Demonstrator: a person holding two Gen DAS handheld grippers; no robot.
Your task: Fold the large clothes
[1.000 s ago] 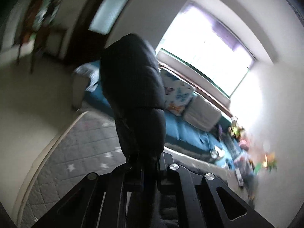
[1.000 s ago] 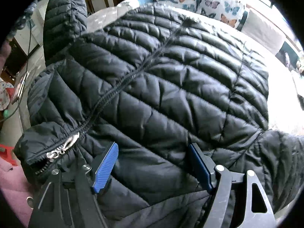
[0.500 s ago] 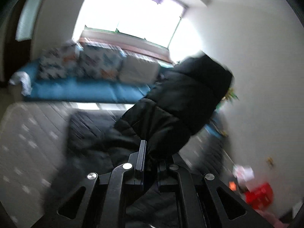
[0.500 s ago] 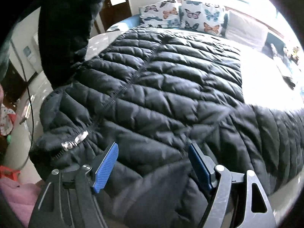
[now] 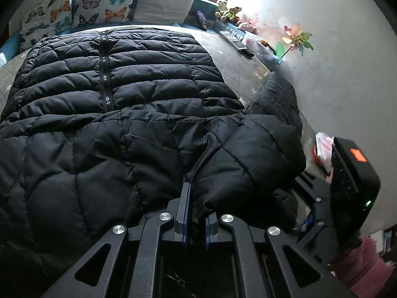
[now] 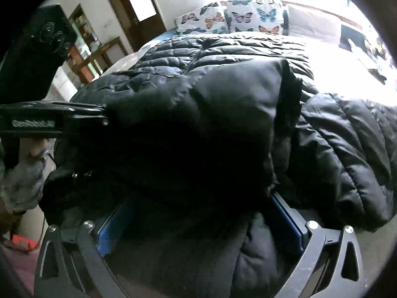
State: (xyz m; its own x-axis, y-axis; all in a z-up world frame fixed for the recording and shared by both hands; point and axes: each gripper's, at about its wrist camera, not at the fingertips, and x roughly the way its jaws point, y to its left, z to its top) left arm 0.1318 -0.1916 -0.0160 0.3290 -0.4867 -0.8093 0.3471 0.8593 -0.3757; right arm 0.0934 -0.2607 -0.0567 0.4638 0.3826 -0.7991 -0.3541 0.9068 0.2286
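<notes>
A black quilted puffer jacket (image 5: 119, 84) lies front up, zipped, across a grey quilted mattress (image 5: 238, 57). My left gripper (image 5: 196, 211) is shut on the end of the jacket's sleeve (image 5: 248, 154), which lies folded across the chest. In the right wrist view the same sleeve (image 6: 198, 114) drapes over the jacket body (image 6: 347, 134) and covers the space between my right gripper's wide-apart blue pads (image 6: 287, 213). My right gripper (image 6: 198, 226) is open. The left gripper's body (image 6: 49, 121) shows at the left of that view.
Butterfly-print cushions (image 5: 99, 2) and a grey cushion (image 5: 163, 7) line the far side. A remote (image 5: 233, 39), soft toys (image 5: 228, 10) and a paper pinwheel (image 5: 295, 39) sit by the wall at the right. A door (image 6: 139, 7) and shelves (image 6: 86, 49) stand far left.
My left gripper has swung the held sleeve from up in the air down and across onto the jacket's chest. The sleeve now covers my open right gripper, which stayed in place.
</notes>
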